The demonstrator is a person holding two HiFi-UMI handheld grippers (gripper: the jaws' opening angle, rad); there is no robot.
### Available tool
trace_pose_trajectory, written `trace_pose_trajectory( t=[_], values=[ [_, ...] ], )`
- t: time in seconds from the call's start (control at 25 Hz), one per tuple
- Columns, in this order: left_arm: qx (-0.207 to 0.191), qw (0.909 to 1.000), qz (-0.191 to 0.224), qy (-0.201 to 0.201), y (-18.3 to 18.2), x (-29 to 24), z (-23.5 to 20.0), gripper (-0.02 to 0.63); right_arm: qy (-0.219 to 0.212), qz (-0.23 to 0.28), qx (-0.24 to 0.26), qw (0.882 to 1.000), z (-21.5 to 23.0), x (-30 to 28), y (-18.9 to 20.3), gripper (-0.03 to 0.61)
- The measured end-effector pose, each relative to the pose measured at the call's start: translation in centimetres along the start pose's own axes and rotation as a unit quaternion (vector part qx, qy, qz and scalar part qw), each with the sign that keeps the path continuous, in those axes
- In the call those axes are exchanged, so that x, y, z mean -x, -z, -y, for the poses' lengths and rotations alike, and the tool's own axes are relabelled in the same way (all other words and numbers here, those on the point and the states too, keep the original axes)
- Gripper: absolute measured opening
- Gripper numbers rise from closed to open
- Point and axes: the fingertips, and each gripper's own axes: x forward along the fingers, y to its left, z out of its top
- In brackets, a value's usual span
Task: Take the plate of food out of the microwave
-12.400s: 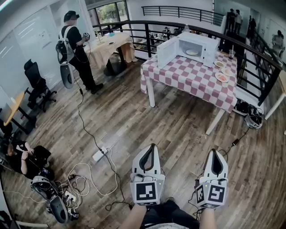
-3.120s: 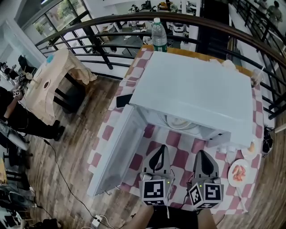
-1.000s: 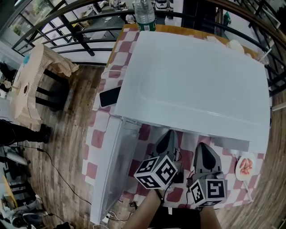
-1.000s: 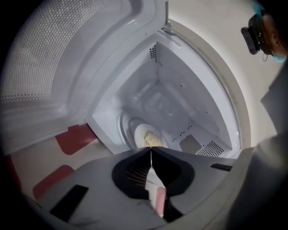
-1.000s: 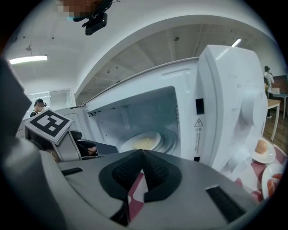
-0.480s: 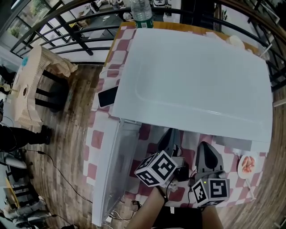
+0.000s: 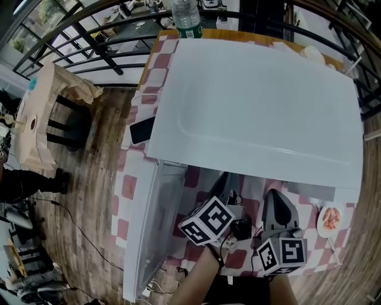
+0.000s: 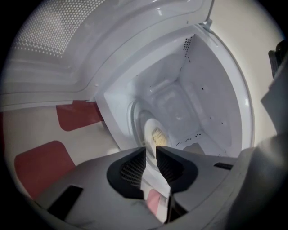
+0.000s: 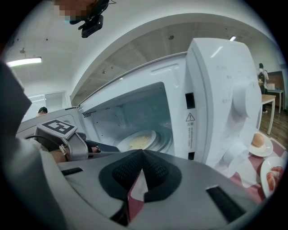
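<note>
The white microwave (image 7: 256, 101) stands with its door (image 7: 146, 229) swung open to the left. Inside it, a white plate of pale yellow food (image 9: 137, 142) rests on the turntable; it shows also in the left gripper view as the plate (image 8: 155, 134), turned on its side because that gripper is rolled. My left gripper (image 8: 150, 149) points into the cavity mouth, its jaws a narrow gap apart with nothing between them, the plate beyond its tips. My right gripper (image 9: 142, 152) is shut and empty, just outside the opening, to the right of the left gripper (image 7: 225, 180).
The microwave's control panel with a knob (image 9: 249, 101) is right of the cavity. Two small plates of food (image 9: 261, 143) sit on the red-checked cloth at right, one also seen from above (image 7: 329, 219). A black phone (image 7: 141, 130) and a water bottle (image 7: 186, 15) are beside the microwave.
My left gripper has rolled about its own axis, its marker cube turning, and has edged a little toward the cavity. The right gripper has stayed where it was.
</note>
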Motion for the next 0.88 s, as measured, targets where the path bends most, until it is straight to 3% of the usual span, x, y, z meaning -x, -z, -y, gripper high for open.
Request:
trace_pose_trajectory(
  t=[0.32, 0.56, 0.88],
  values=[
    [0.015, 0.9999, 0.001, 0.007, -0.1, -0.29, -0.19, 0.101, 0.004, 0.0, -0.001, 1.0, 0.23, 0.1, -0.01, 0.014],
    [0.009, 0.9999, -0.002, 0.008, -0.1, -0.33, -0.23, 0.075, 0.004, 0.0, -0.003, 1.0, 0.29, 0.16, 0.06, 0.014],
    [-0.005, 0.9999, -0.008, 0.012, -0.08, -0.43, -0.06, 0.087, 0.005, -0.003, -0.007, 1.0, 0.45, 0.28, 0.21, 0.014]
  ],
)
